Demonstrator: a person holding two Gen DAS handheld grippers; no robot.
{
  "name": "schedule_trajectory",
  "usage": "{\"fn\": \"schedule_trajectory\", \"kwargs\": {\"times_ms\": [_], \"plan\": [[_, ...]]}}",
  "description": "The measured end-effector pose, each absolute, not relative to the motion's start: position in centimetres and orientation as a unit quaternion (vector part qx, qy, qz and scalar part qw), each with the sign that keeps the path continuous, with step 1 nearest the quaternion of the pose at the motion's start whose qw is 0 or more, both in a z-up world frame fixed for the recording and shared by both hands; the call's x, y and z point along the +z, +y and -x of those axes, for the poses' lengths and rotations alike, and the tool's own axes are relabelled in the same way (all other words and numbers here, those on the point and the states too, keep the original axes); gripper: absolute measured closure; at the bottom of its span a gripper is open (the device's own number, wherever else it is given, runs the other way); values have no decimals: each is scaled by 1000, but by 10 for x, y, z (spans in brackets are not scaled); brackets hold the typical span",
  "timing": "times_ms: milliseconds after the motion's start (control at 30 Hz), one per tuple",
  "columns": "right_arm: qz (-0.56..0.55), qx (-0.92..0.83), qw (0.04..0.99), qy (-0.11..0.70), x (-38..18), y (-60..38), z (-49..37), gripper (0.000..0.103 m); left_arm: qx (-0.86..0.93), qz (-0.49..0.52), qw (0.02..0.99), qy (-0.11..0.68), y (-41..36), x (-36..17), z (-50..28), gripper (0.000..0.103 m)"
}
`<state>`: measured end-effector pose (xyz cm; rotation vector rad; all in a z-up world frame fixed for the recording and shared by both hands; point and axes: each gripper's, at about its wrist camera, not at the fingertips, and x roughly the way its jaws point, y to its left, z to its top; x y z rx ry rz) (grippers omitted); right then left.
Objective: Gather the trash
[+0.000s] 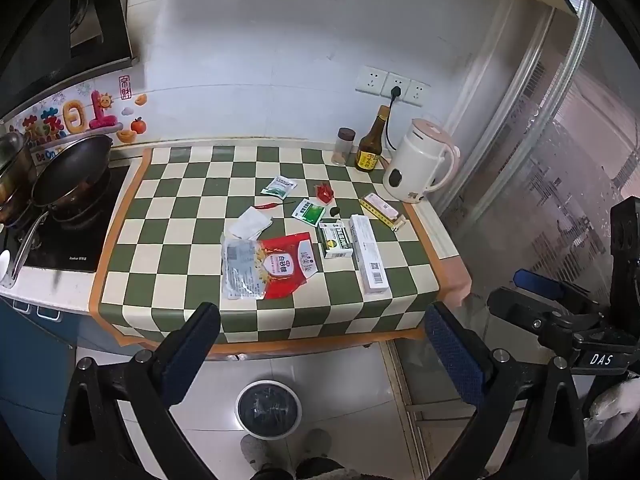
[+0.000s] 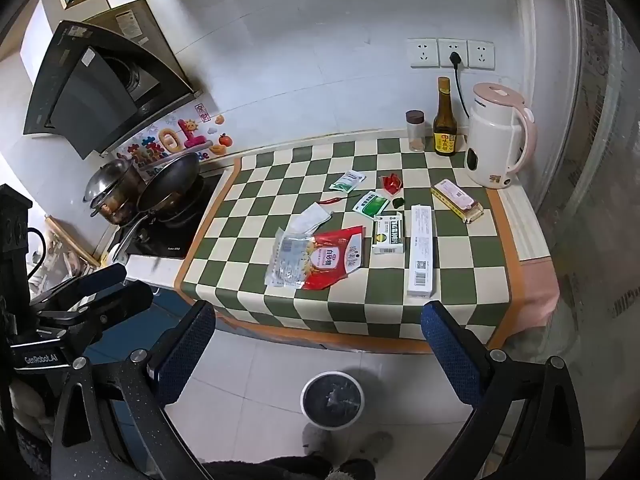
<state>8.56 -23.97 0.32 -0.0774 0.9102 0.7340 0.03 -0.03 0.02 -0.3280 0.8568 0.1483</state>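
Note:
Trash lies scattered on the green-and-cream checkered counter (image 1: 192,280) (image 2: 360,312): a red and clear plastic bag (image 1: 268,266) (image 2: 316,258), a long white box (image 1: 368,254) (image 2: 421,250), a green-and-white medicine box (image 1: 335,238) (image 2: 387,234), two green sachets (image 1: 309,212) (image 2: 347,181), a crumpled white paper (image 1: 251,222) (image 2: 314,216), a red wrapper (image 1: 325,193) (image 2: 391,182), a red chili (image 1: 269,205) (image 2: 333,200) and a yellow-pink box (image 1: 382,211) (image 2: 456,200). A round bin (image 1: 268,408) (image 2: 333,400) stands on the floor below. My left gripper (image 1: 322,356) and right gripper (image 2: 320,354) hover open in front of the counter, holding nothing.
A kettle (image 1: 418,160) (image 2: 498,136), a brown bottle (image 1: 370,142) (image 2: 445,120) and a spice jar (image 1: 343,146) (image 2: 416,130) stand at the back right. A wok (image 1: 74,172) (image 2: 170,182) and a pot (image 2: 114,188) sit on the stove at left. A person's slippers (image 1: 288,448) show beside the bin.

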Motion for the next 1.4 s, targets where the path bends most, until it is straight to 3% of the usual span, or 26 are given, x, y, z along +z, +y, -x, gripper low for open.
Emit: {"fn": "schedule_trajectory", "kwargs": {"times_ms": [1400], "plan": [[33, 352, 835, 422, 11, -242, -83, 0, 66, 149, 897, 411, 0, 14, -6, 0]]}}
